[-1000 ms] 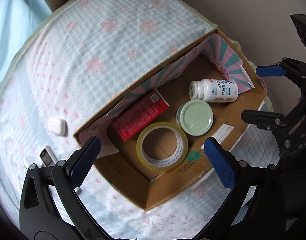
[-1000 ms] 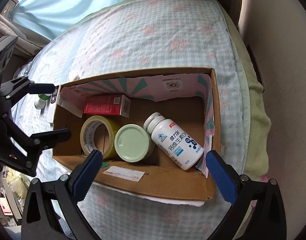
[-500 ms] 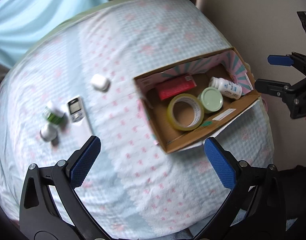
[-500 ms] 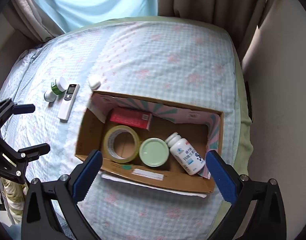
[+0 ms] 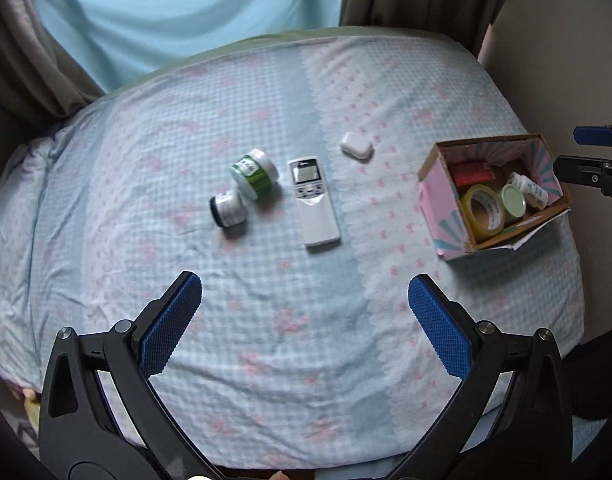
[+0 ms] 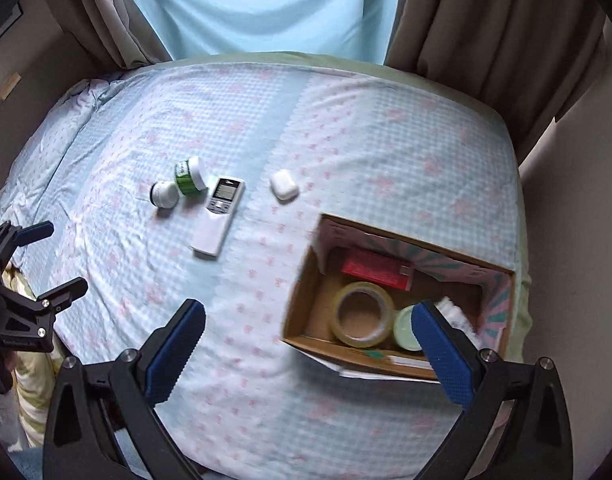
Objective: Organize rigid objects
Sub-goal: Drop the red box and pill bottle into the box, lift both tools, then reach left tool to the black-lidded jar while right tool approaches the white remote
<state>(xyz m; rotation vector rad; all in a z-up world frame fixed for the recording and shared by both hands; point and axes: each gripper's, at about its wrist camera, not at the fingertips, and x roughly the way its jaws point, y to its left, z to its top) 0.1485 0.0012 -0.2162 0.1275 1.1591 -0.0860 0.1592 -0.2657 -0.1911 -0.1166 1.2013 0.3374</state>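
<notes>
Bed (image 5: 266, 320) mid – remote (image 5: 313, 200), jars loose | right edge – box (image 5: 437, 204) collecting | both my jaws open, empty

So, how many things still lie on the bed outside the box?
4: a green jar on its side, a small dark-lidded jar touching it, a white remote to their right, and a small white case between the remote and the box. None seems hidden.

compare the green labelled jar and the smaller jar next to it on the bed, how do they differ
The green-labelled jar is larger with a white lid; the smaller jar has a pale label and a dark end facing the left wrist camera. The green-labelled jar lies nearer the remote. Both lie tipped on the bedspread, outside the box.
</notes>
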